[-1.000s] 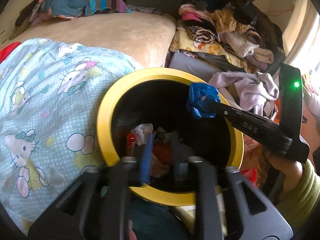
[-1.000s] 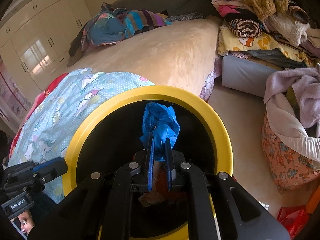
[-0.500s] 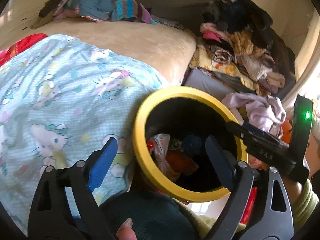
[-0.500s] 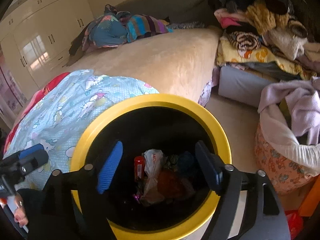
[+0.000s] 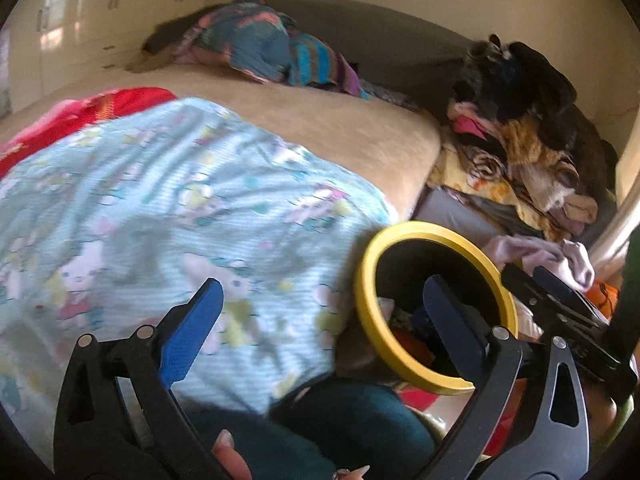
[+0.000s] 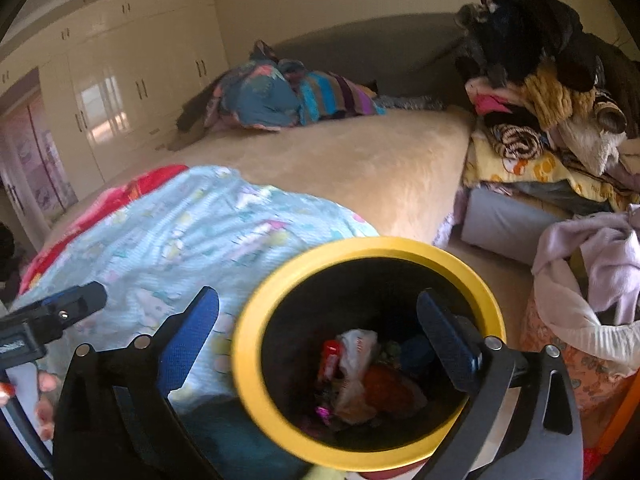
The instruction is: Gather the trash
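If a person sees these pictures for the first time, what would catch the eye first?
Probably the yellow-rimmed bin, low in the middle, with wrappers and other trash inside. Next, the pale blue cartoon-print blanket on the bed to its left, and the tall clothes pile at the upper right.

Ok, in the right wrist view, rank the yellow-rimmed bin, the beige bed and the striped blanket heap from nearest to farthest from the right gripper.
1. Yellow-rimmed bin: just below the right gripper.
2. Beige bed: behind the bin, mid-frame.
3. Striped blanket heap: on the bed's far end.
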`<state>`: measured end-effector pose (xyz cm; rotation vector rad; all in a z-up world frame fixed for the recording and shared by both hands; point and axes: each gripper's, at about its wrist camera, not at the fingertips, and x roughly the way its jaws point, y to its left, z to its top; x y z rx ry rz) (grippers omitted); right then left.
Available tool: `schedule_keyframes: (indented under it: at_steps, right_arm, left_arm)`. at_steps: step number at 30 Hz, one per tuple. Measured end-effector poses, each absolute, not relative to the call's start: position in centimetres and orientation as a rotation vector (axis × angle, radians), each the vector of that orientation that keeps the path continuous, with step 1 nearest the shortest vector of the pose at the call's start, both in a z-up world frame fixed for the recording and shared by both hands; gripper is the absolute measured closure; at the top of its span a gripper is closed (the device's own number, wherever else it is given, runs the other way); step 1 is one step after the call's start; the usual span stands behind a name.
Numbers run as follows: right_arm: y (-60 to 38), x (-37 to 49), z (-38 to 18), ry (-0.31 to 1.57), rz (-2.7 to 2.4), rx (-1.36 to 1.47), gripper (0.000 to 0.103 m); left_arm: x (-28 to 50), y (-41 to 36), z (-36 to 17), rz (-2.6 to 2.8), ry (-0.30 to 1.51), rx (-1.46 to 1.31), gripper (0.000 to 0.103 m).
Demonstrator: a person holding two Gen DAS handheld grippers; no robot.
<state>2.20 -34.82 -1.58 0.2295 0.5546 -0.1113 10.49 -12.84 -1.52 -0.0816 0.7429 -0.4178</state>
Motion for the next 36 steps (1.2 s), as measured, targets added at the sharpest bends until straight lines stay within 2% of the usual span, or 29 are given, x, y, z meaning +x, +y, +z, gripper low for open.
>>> schedule_keyframes:
  at_steps: [6,21,36]
  right_arm:
    - [-31.7,0.2,-0.6,0.460,-0.091,0.254,0.006]
    - [-25.0,-6.4,0.6,0.204,-0.051,-0.010,0.006]
    - [-25.2,-5.9,-0.1,0.222,-0.048,0.012,0.006]
  left_arm:
    - [8.3,-9.6,-0.6,-0.344,0.672,-0.081,0.011]
    - [2.1,-5.1,-0.3,-0.266,0.447,-0.038,0.011]
    - [1.7,-3.9,-0.6,-0.238,0.419,-0.074,0.011]
